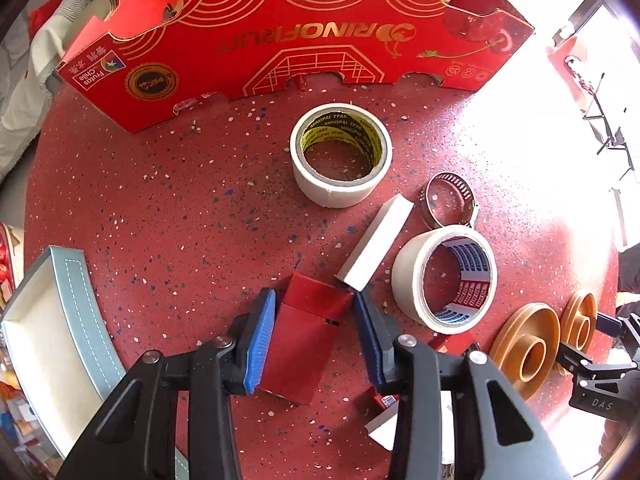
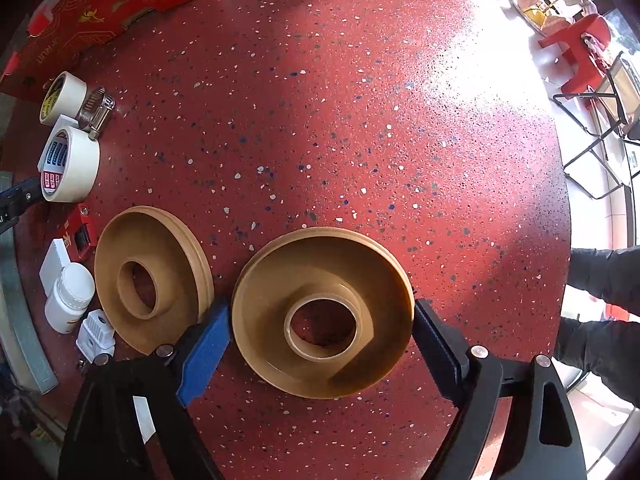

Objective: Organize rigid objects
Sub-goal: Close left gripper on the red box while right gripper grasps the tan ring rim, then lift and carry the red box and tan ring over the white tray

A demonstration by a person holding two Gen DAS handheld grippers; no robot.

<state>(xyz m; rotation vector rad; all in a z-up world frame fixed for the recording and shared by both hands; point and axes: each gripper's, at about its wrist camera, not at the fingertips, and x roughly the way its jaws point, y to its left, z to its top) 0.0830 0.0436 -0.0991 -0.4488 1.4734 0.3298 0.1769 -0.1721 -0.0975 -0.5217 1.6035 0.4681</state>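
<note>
Red box (image 1: 308,344) gripped between the left gripper (image 1: 314,340) jaws, pads pressed on both long sides, seemingly raised off the speckled worktop (image 1: 180,200), probably bound for the grey tray (image 1: 44,332) at left. Tan spool (image 2: 324,312) flat on the worktop between the right gripper (image 2: 322,344) jaws, set wide at its rim; pad contact unclear, so hold uncertain. Box underside hidden; tray cut off; glare whitening the far worktop.
</note>
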